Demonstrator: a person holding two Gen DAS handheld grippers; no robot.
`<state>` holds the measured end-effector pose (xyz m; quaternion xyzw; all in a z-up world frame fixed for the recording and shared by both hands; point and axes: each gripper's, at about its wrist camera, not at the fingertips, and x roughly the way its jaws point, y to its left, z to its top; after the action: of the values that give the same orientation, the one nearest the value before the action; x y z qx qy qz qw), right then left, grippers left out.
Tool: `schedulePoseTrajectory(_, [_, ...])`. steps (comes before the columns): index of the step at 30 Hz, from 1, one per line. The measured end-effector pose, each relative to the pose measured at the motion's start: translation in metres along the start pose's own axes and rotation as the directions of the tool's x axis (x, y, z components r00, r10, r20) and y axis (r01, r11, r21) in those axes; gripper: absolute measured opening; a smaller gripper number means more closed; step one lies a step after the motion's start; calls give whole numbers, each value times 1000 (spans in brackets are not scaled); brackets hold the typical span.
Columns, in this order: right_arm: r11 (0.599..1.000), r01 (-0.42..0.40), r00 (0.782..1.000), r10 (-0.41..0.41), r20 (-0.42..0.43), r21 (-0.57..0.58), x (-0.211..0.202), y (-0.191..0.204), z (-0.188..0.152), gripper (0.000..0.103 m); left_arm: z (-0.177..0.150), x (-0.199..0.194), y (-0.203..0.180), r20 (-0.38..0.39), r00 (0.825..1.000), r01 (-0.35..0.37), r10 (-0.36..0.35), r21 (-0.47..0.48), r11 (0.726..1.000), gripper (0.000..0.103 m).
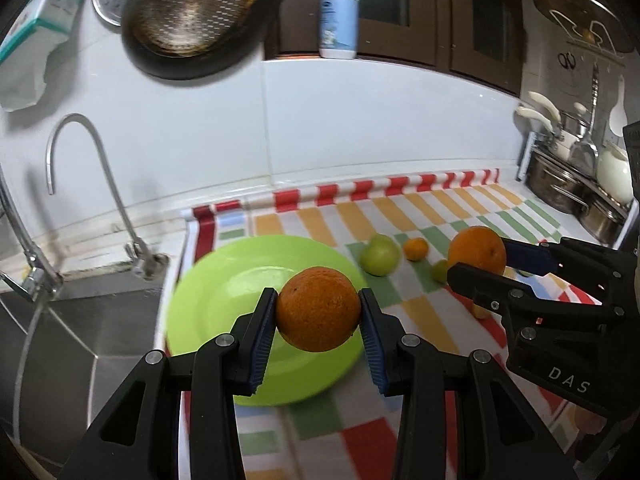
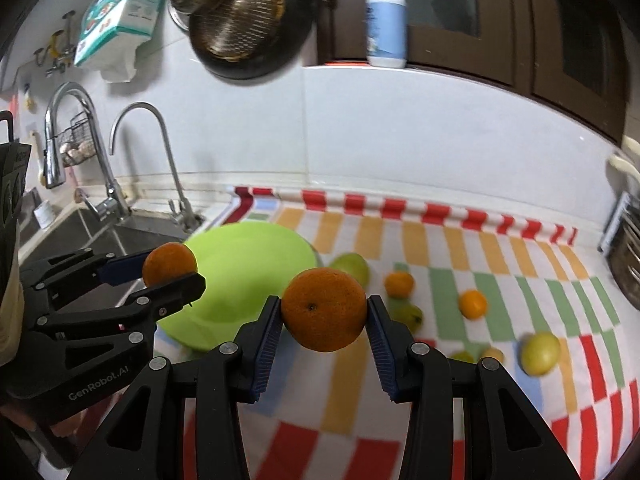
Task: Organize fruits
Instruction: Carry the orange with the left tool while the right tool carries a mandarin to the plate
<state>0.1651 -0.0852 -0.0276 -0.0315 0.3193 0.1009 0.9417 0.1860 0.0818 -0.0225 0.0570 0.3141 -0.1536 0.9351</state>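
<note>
My left gripper [image 1: 319, 309] is shut on an orange [image 1: 318, 314], held in the air above the green plate [image 1: 224, 292]. My right gripper [image 2: 324, 312] is shut on a second orange [image 2: 323, 309], lifted over the checked cloth just right of the plate [image 2: 248, 264]. Each wrist view shows the other gripper too: the right gripper [image 1: 478, 258] with its orange [image 1: 476, 248], and the left gripper [image 2: 170, 267] with its orange [image 2: 168, 262]. On the cloth lie a green apple [image 1: 379, 255], small oranges [image 2: 473, 304], a lime [image 2: 408, 314] and a yellow-green fruit [image 2: 540, 353].
A steel sink [image 1: 76, 336] with curved taps [image 1: 96, 184] lies left of the plate. Pots and utensils [image 1: 576, 184] stand at the back right. A pump bottle [image 1: 338, 12] sits on the ledge, and a dark pan with a strainer [image 1: 192, 16] hangs on the tiled wall.
</note>
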Motion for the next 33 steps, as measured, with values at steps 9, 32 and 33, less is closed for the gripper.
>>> schedulePoseTrajectory(9, [998, -59, 998, 59, -2, -27, 38, 33, 27, 44, 9, 16, 42, 11, 999, -30, 30, -5, 1000, 40])
schedulePoseTrajectory(32, [994, -100, 976, 90, -197, -40, 184, 51, 37, 44, 7, 134, 97, -141, 990, -28, 28, -3, 1000, 40])
schedulePoseTrajectory(33, [994, -99, 975, 89, -202, -41, 186, 51, 37, 44, 6, 136, 98, -145, 989, -27, 27, -3, 1000, 40])
